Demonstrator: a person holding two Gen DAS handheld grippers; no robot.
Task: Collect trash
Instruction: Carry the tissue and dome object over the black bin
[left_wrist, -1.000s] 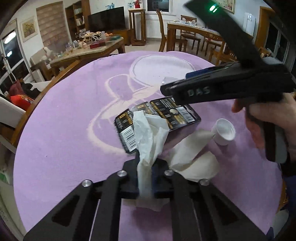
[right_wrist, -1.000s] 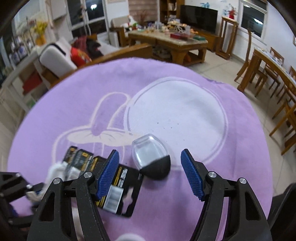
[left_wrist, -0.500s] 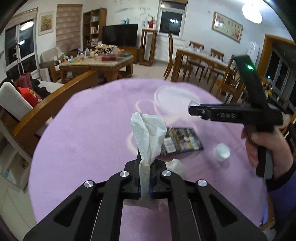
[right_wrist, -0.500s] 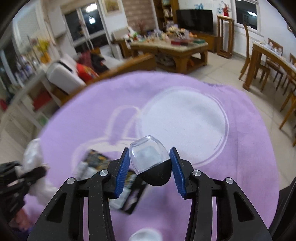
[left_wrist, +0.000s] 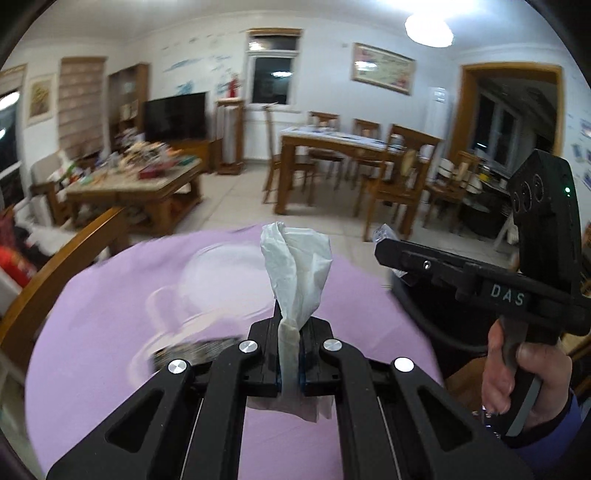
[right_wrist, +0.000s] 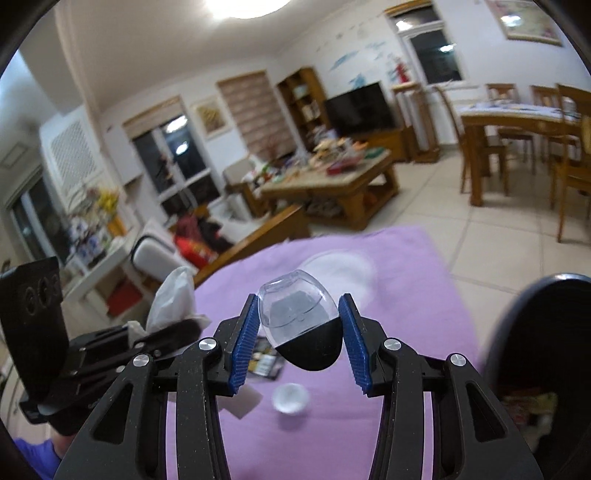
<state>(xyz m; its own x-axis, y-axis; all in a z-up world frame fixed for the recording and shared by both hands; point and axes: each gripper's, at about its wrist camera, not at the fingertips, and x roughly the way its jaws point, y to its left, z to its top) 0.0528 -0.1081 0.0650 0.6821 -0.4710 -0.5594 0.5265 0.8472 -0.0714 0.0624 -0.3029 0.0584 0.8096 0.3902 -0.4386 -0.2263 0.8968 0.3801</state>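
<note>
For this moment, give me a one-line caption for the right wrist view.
Right hand-held gripper shut on a clear-and-black plastic shell above the purple tablecloth.

This is a lived-in home, an open living and dining room. At centre left of the left wrist view a flat television (left_wrist: 174, 115) stands on a wooden cabinet beside bookshelves (left_wrist: 127, 107), with a cluttered wooden coffee table (left_wrist: 136, 184) below it. Right of centre a dining table (left_wrist: 332, 142) stands with wooden chairs (left_wrist: 397, 173) around it on pale floor tiles (left_wrist: 236, 206). Framed pictures (left_wrist: 382, 72) hang on the white walls, and a round ceiling lamp (left_wrist: 428, 26) glows at upper right. In the foreground lies a purple cloth (left_wrist: 110, 314).
</note>
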